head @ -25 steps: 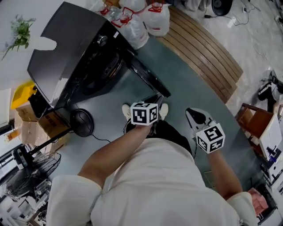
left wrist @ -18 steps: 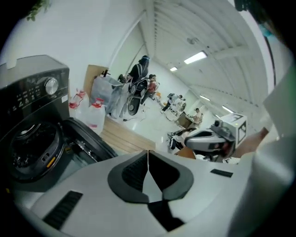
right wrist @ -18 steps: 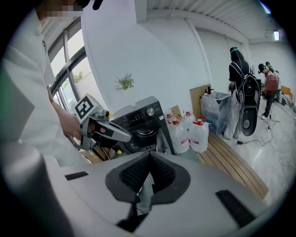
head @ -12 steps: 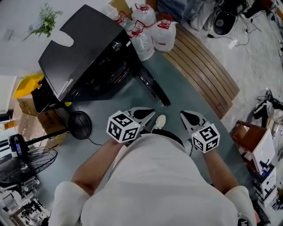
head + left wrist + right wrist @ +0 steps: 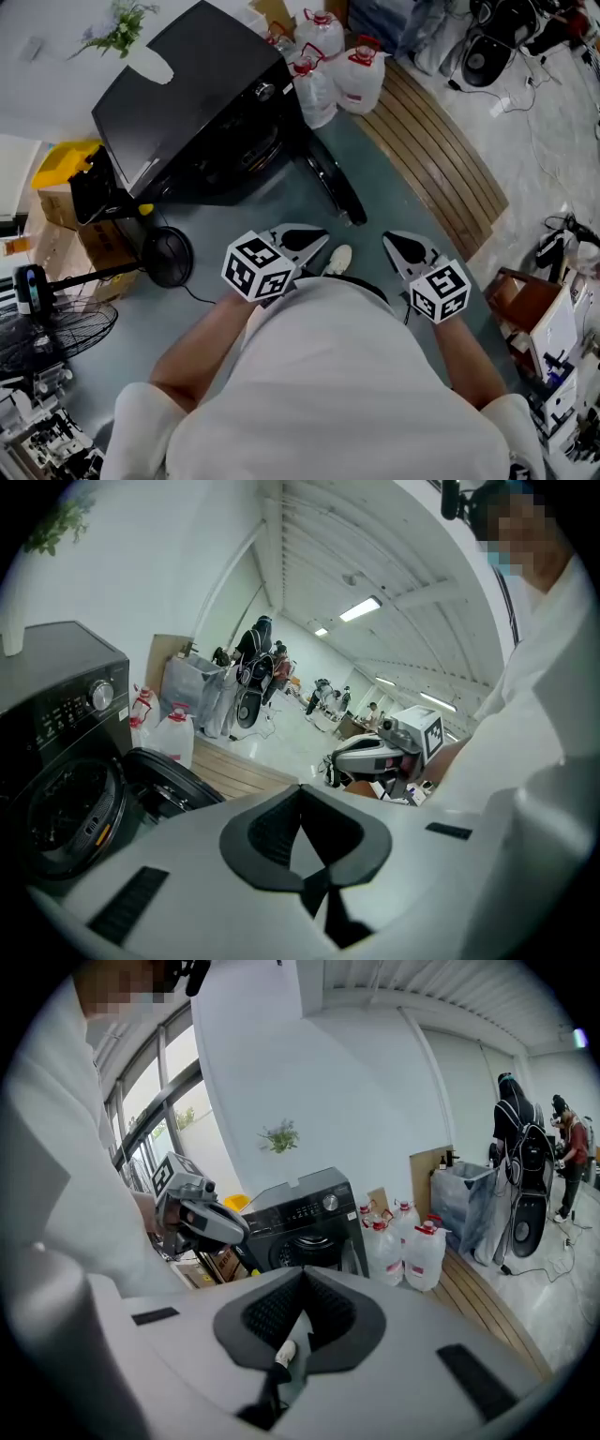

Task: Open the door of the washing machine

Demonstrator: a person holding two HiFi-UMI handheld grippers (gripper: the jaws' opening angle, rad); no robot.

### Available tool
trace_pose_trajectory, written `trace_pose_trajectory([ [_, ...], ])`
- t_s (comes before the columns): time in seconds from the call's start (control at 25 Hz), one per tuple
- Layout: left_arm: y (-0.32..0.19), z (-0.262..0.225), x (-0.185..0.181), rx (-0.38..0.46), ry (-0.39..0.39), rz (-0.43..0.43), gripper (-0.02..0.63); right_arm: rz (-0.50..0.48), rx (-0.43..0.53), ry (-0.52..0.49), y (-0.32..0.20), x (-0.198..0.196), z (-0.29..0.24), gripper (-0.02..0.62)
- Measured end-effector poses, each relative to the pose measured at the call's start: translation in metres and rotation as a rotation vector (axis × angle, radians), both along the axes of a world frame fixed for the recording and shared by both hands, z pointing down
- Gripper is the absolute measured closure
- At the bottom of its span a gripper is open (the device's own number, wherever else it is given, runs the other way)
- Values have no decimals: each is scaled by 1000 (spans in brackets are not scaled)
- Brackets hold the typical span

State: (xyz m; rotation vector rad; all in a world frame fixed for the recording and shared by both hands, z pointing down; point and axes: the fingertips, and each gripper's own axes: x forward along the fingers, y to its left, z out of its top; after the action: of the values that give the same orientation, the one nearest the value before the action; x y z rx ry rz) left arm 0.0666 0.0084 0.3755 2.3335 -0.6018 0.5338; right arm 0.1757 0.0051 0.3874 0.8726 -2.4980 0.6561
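The black washing machine [image 5: 187,103] stands at the upper left of the head view. Its round door [image 5: 328,183] hangs swung open toward me, and nothing holds it. My left gripper [image 5: 322,240] is raised in front of my body, shut and empty, well back from the door. My right gripper [image 5: 388,238] hovers beside it, shut too, with nothing in it. In the left gripper view the machine [image 5: 66,742] and open door [image 5: 169,785] lie left of the closed tips [image 5: 300,787]. The right gripper view shows the machine [image 5: 300,1218] ahead beyond the closed tips [image 5: 302,1274].
Several water jugs [image 5: 342,66] stand right of the machine, next to a wooden slatted platform [image 5: 441,150]. A round black object [image 5: 167,255] with a cable lies on the floor at left, near cardboard boxes [image 5: 56,234] and a fan [image 5: 47,337]. My shoe [image 5: 337,258] shows below.
My left gripper has lifted up and away from the edge of the open door and rolled. The right gripper rose a little. The door stays open.
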Motion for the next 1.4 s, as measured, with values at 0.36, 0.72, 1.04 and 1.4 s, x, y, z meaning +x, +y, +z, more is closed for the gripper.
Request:
trace_pose_trajectory([
  [0.36, 1, 3, -4, -5, -20, -2, 589, -7, 7, -5, 1, -4, -3, 588],
  [0.72, 3, 5, -2, -5, -31, -3, 589, -19, 7, 0, 3, -3, 0, 588],
  [1.04, -2, 11, -8, -8, -51, -32, 589, -36, 9, 8, -4, -6, 5, 588],
  [1.4, -10, 19, -12, -20, -76, -63, 589, -53, -6, 20, -14, -3, 22, 589],
])
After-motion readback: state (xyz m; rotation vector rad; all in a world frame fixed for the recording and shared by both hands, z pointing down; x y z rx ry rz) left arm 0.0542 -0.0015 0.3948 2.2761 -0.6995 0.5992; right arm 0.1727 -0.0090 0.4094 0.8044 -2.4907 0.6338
